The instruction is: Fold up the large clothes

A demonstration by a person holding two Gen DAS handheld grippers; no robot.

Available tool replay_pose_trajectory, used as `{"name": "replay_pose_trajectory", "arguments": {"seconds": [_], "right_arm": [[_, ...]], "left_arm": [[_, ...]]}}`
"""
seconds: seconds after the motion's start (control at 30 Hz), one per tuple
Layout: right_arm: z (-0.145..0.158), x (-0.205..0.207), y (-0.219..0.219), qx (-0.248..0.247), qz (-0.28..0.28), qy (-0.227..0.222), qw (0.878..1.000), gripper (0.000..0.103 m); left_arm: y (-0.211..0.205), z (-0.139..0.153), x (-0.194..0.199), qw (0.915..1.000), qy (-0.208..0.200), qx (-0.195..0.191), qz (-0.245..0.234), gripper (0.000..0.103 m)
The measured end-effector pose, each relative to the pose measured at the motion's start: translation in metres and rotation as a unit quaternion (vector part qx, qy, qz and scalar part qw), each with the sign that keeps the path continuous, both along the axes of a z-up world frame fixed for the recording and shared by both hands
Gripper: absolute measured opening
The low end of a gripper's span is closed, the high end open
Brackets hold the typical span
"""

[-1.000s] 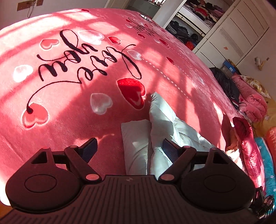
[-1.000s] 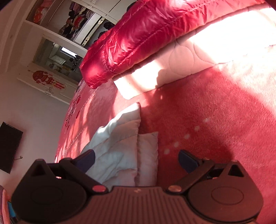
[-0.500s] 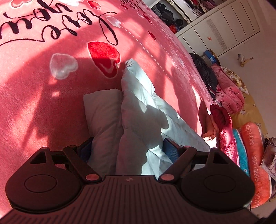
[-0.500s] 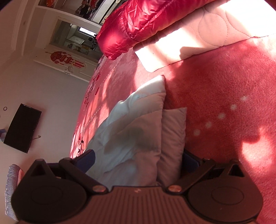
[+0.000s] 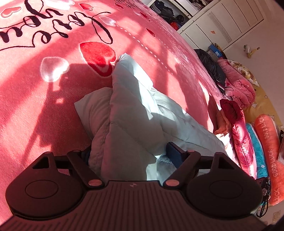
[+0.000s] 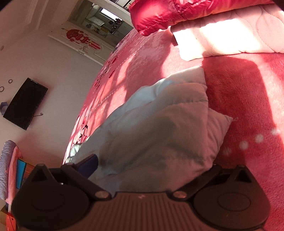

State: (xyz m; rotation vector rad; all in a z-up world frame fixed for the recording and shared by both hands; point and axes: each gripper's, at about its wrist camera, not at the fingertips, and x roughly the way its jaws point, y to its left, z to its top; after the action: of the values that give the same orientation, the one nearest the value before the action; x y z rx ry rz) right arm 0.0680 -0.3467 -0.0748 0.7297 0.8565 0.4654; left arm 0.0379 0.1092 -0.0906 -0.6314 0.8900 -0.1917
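The bed [image 5: 35, 110], under a pink heart-print blanket, fills both views, and on it lies the task's thing: a pale blue padded garment [image 5: 134, 113], already doubled into a thick bundle.

In the left wrist view the bundle runs from the jaws at 6 o'clock up toward 12 o'clock, ending at a corner beside a red heart, so its long axis lies along the line the left gripper [image 5: 129, 154] points. That gripper straddles the near end, one finger on each side of the cloth. Its jaws have just been closing a little yet stand wide; the 3 o'clock pad shows clear of the fabric, so I judge them released, not clenched.

In the right wrist view the garment [image 6: 159, 128] reaches from 6 o'clock toward 1 o'clock, and the right gripper [image 6: 150, 165] brackets its near end likewise. Both hands look equally near, each at one end, so a joint pinch seems the coming move.

Hard to make out: the right gripper's 3 o'clock finger is buried behind the bundle's edge, as is most of the left gripper's 9 o'clock finger, so whether either pad presses cloth I cannot tell. A red quilted jacket [image 6: 159, 14] sits at 12 o'clock, cut off by the frame.
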Motion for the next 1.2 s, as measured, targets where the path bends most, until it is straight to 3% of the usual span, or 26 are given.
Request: {"name": "replay_pose_trajectory", "arguments": {"seconds": [0.17,0.27,0.37,0.57,0.8,1.03,1.2], "right_arm": [[0.006,0.002,0.012,-0.051,0.004,-0.011,0.999,0.083],[0.008,0.002,0.018,-0.075,0.000,-0.015,0.997,0.071],[0.014,-0.003,0.025,-0.107,-0.006,-0.030,0.994,0.058],[0.032,-0.013,0.044,-0.181,-0.017,-0.065,0.981,0.042],[0.067,-0.019,0.084,-0.275,-0.023,-0.136,0.952,0.029],[0.100,0.008,0.134,-0.282,0.006,-0.187,0.941,0.028],[0.133,0.041,0.193,-0.279,0.045,-0.241,0.928,0.028]], "left_arm": [[-0.008,0.006,-0.005,0.9997,-0.014,0.019,0.000,0.059],[-0.015,0.012,-0.008,0.9991,-0.023,0.036,-0.002,0.045],[-0.023,0.019,-0.012,0.9971,-0.034,0.067,-0.008,0.039],[-0.032,0.033,-0.020,0.9928,-0.053,0.107,-0.012,0.033],[-0.013,0.056,-0.025,0.9902,-0.081,0.114,0.006,0.027],[0.036,0.089,-0.033,0.9836,-0.115,0.126,0.059,0.026],[0.091,0.109,-0.038,0.9733,-0.136,0.143,0.117,0.026]]}}
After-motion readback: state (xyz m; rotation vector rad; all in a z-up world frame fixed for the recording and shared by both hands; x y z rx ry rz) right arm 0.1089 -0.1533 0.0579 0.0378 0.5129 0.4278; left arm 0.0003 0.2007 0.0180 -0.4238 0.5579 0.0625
